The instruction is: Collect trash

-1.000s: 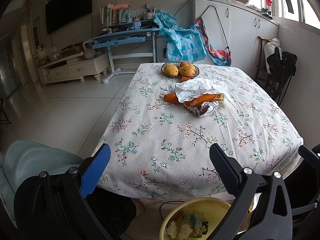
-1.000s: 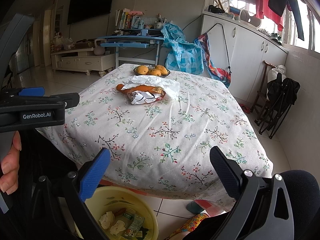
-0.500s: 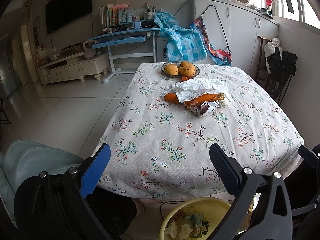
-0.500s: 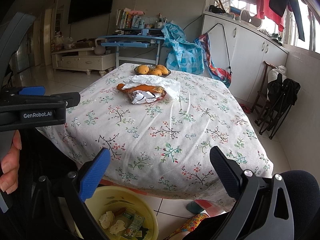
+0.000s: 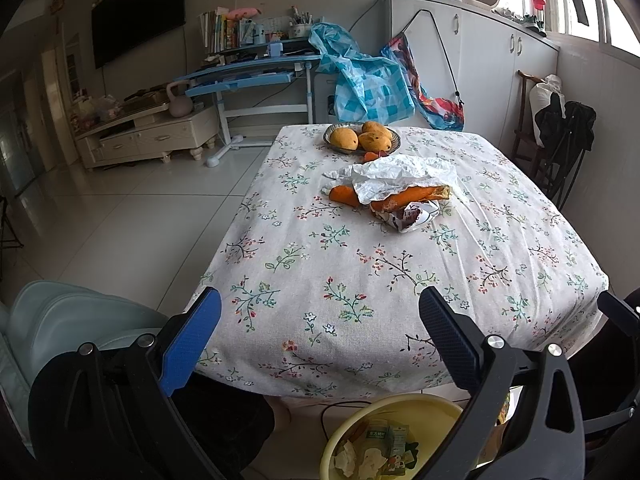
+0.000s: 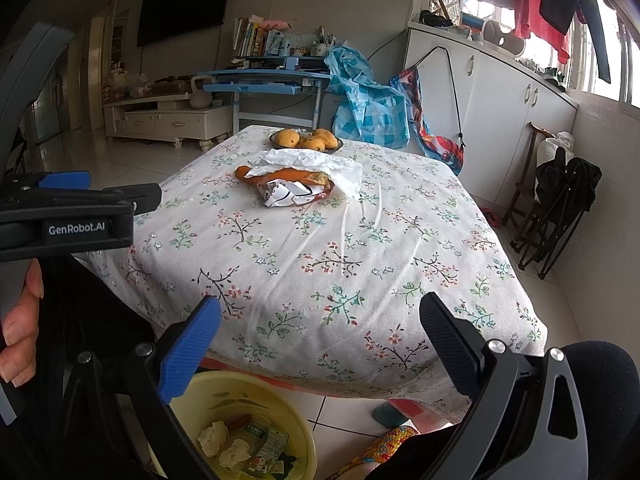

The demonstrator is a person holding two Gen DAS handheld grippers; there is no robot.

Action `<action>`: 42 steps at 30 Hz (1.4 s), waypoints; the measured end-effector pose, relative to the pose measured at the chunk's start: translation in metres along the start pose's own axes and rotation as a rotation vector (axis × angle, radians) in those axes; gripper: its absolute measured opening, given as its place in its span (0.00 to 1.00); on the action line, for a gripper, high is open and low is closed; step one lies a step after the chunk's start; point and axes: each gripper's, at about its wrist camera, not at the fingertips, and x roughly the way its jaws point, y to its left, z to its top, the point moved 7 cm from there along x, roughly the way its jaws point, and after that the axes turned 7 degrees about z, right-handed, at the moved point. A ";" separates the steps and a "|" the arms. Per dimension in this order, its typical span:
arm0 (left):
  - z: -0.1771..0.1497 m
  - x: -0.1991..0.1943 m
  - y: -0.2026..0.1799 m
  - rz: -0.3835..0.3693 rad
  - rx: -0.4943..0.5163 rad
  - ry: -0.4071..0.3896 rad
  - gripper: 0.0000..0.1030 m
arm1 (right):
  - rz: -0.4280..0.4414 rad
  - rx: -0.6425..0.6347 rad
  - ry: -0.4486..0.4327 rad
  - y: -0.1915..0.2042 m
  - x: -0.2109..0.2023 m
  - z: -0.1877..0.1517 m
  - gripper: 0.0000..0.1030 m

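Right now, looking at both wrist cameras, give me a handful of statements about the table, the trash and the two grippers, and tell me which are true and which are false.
1. Both the left gripper and the right gripper are open and hold nothing. True.
2. The yellow bin on the floor is empty. False: it already holds crumpled tissues and a small carton.
3. The plate of mangoes sits at the table's far end. True.
4. The white paper lies flat by itself near the table's front edge. False: it is crumpled over orange peel, towards the far end, just in front of the plate.
5. A crumpled printed wrapper lies against the peel pile. True.
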 end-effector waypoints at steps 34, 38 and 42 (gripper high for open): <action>-0.002 0.000 -0.001 0.005 0.008 0.010 0.93 | 0.006 -0.008 0.014 0.002 0.005 -0.004 0.93; -0.002 0.000 -0.001 0.005 0.009 0.009 0.93 | 0.007 -0.009 0.016 0.001 0.005 -0.005 0.93; -0.003 0.000 -0.002 0.005 0.014 0.014 0.93 | 0.007 -0.009 0.016 0.002 0.005 -0.006 0.93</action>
